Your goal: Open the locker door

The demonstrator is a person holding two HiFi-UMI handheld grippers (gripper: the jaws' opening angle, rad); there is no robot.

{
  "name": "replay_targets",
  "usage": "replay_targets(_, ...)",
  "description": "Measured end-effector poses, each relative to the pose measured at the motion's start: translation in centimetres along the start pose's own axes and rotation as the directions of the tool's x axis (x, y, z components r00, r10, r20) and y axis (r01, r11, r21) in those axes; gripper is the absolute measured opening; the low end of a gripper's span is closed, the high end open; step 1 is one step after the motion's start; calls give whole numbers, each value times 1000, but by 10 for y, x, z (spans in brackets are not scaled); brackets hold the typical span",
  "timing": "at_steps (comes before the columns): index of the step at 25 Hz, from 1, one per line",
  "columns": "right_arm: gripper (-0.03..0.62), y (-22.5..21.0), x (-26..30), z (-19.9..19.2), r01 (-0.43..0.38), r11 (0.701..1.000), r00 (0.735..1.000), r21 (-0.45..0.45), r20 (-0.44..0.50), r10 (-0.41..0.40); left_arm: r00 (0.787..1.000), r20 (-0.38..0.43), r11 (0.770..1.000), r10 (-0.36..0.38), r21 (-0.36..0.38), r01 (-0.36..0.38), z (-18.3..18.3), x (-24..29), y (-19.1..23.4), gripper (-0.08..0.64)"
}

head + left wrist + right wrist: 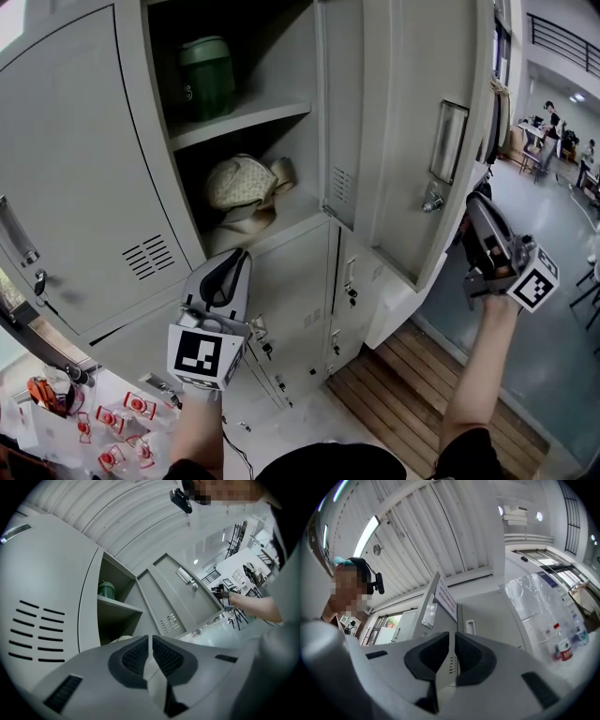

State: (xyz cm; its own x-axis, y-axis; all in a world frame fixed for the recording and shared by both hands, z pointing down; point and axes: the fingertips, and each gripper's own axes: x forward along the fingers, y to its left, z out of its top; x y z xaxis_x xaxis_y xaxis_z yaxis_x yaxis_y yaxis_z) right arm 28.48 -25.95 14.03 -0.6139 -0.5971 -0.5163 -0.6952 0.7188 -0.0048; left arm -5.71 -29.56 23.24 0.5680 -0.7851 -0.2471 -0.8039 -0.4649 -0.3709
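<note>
Locker door (408, 112) wide open, long axis upright, handle (448, 141) edge outermost.

A green canister (206, 77) stands upright on the upper shelf (246, 120); below it, a pale woven hat (242, 183) lies on the lower shelf (298, 214), resting on a folded pale cloth (246, 225); a wooden slatted platform (422, 394) covers the floor at the lower right; small red-and-white packets (122, 422) are scattered at the lower left, near an orange-handled tool (42, 394); people (553, 117) are at desks far off at the upper right; the right gripper view shows a clear plastic sheet (539, 597) and a red-labelled bottle (565, 649).
</note>
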Motion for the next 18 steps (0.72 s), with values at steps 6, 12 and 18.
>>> replay_targets(6,55,-7,-32,-6,60,998,998,7,-3,-60,1000,-4,1000,-3,-10,3,-2,1,-3,26)
replay_targets(12,54,17,-52,-22,72,997,997,19,-12,-72,1000,-12,999,-24,-27,24,-8,-1,-13,26)
replay_targets(18,55,65,-57,-45,14,999,1000,45,-6,-14,998,-40,997,-48,-67,45,-20,-11,-25,26)
